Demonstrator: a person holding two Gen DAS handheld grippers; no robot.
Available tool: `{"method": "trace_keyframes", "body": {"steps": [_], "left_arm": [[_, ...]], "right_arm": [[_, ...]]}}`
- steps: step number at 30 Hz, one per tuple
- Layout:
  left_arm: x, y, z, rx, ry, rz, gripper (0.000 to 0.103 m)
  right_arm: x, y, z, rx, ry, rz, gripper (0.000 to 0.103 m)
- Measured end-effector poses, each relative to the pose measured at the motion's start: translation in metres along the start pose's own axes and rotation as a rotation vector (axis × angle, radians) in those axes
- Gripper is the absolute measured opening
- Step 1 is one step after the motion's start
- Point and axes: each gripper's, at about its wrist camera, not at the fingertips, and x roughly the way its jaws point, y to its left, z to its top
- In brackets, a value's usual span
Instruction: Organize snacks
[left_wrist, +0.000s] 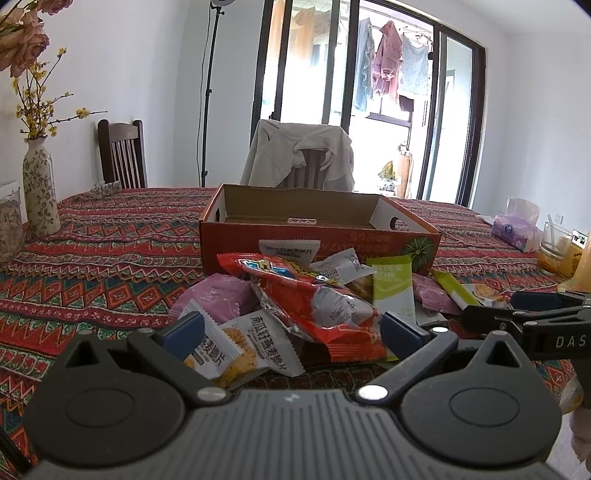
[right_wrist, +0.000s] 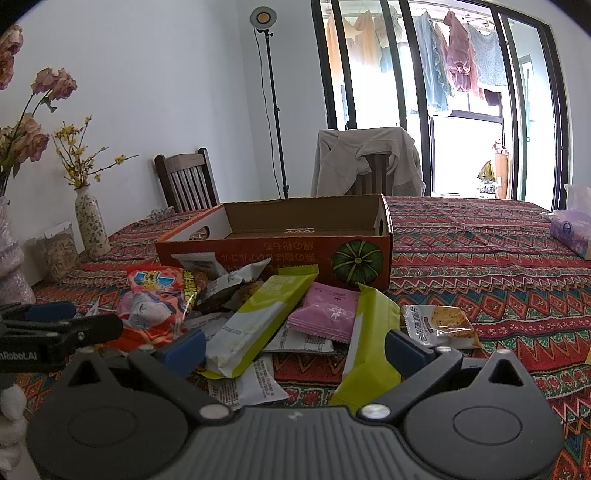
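A heap of snack packets lies on the patterned tablecloth in front of an orange cardboard box (left_wrist: 317, 236) (right_wrist: 280, 251) whose inside looks empty. In the left wrist view my left gripper (left_wrist: 293, 330) stands open just before the heap, its blue pads either side of a red crinkled bag (left_wrist: 314, 295) and a white oat-crisp packet (left_wrist: 236, 350). In the right wrist view my right gripper (right_wrist: 295, 349) is open too, with a green bar packet (right_wrist: 258, 321) and a pink packet (right_wrist: 325, 314) between and beyond its fingers. Each gripper shows at the edge of the other's view.
A floral vase (left_wrist: 38, 192) and a jar stand at the table's left. A tissue pack (left_wrist: 515, 229) and a glass (left_wrist: 554, 251) sit at the right. Two chairs (right_wrist: 369, 166) stand behind the table, one draped with a jacket. A light stand rises by the wall.
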Motion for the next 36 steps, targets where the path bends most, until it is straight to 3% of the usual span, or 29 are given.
{"method": "trace_keyframes", "body": {"steps": [17, 22, 30, 33, 36], "left_arm": [[-0.001, 0.000, 0.000, -0.001, -0.002, 0.001, 0.103], [0.000, 0.002, -0.001, -0.007, -0.002, 0.004, 0.103], [-0.001, 0.003, -0.001, -0.012, 0.000, 0.010, 0.103], [-0.001, 0.003, -0.001, -0.012, 0.000, 0.014, 0.103], [0.000, 0.004, -0.001, -0.014, 0.002, 0.018, 0.103]], "right_arm": [[0.000, 0.000, 0.000, 0.001, 0.000, -0.001, 0.103], [0.001, -0.004, -0.001, 0.018, 0.002, -0.045, 0.103], [0.017, -0.022, -0.003, 0.068, 0.043, -0.092, 0.078], [0.029, -0.032, -0.003, 0.112, 0.078, -0.115, 0.062], [0.038, -0.040, -0.003, 0.134, 0.095, -0.131, 0.056]]}}
